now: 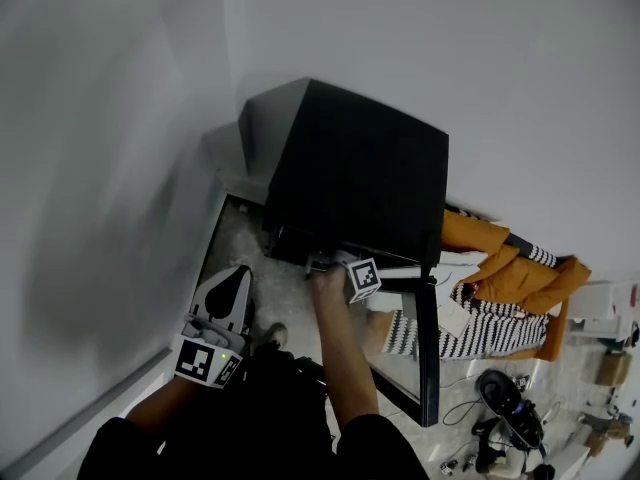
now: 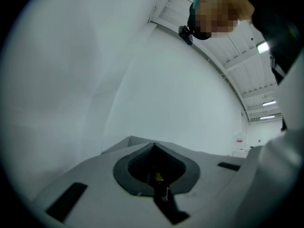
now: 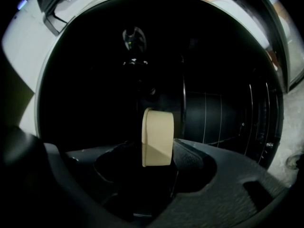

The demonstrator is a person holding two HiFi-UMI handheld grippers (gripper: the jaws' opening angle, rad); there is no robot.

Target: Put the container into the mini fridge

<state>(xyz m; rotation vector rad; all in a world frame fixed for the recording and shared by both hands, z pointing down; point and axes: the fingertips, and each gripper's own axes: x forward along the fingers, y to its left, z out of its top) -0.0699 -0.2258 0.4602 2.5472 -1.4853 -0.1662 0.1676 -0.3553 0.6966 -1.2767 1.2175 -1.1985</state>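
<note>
A black mini fridge (image 1: 360,168) stands against the white wall with its door (image 1: 428,348) swung open toward me. My right gripper (image 1: 322,265) reaches into the fridge opening, its marker cube (image 1: 363,278) just outside. In the right gripper view a cream container (image 3: 159,137) sits between the jaws inside the dark fridge. It lies close against the right pad, with a dark gap on the left side. The right gripper (image 3: 152,148) stands open. My left gripper (image 1: 238,273) hangs at the lower left, away from the fridge. It is shut and empty (image 2: 153,145) and faces the wall.
Wire shelves (image 3: 256,122) line the fridge's inside. Orange and striped cloth (image 1: 500,268) lies beside the open door. Cables and small gear (image 1: 505,398) sit on the floor at the lower right, and a white box (image 1: 610,313) at the far right.
</note>
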